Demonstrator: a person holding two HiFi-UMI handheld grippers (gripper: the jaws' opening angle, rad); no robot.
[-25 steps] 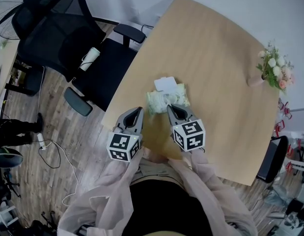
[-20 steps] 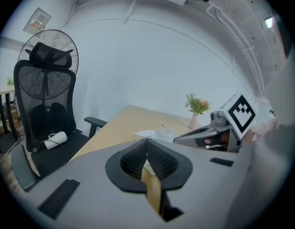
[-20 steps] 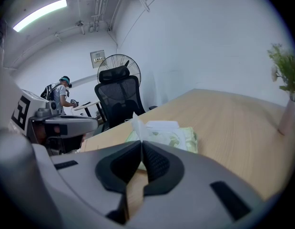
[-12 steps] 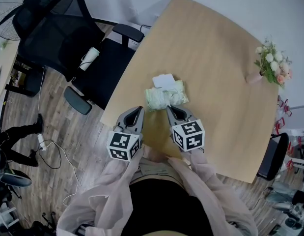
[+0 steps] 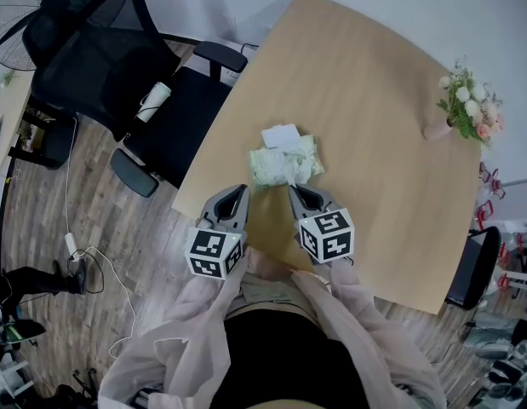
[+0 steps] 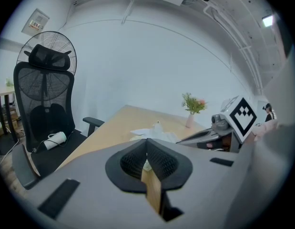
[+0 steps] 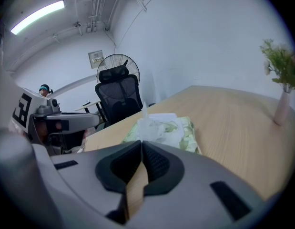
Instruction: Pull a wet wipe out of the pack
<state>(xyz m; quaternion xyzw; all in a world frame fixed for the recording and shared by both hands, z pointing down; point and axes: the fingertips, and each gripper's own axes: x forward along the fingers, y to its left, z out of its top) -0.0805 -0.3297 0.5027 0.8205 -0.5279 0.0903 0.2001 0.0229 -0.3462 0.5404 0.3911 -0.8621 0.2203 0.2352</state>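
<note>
Head view: nearest the person, the left claw (image 5: 238, 191) and the right claw (image 5: 295, 187) are both closed on nothing, side by side over the bench (image 5: 374, 83) edge. Just beyond them lies the pack (image 5: 309, 162), its lid (image 5: 281, 135) open and a wet wipe (image 5: 283, 167) standing out. I judge that the pull is not yet begun; gripping comes first.

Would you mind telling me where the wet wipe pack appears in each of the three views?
Head view: the pack lies at the picture's centre, slightly above the middle.
Left gripper view: the pack is small, at the centre, just above the fingers.
Right gripper view: the pack is larger, at the centre, just above the fingers.
Shared landmark: the flower vase, to the right of the pack in every view.
</note>
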